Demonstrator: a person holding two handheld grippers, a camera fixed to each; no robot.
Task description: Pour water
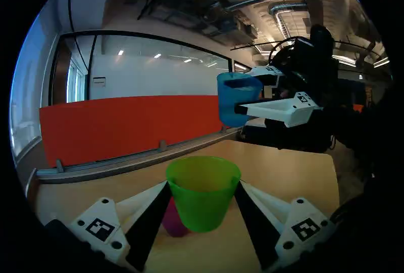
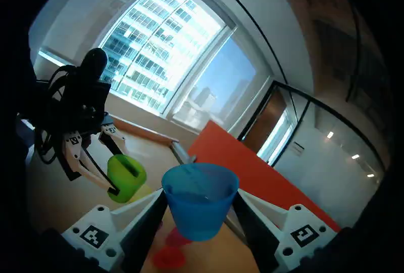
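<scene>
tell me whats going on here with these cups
A person is working two handheld grippers. The left gripper is shut on a green cup over the wooden table, with a purple cup partly hidden behind it. The right gripper is shut on a blue cup, held higher and apart from the green one.
</scene>
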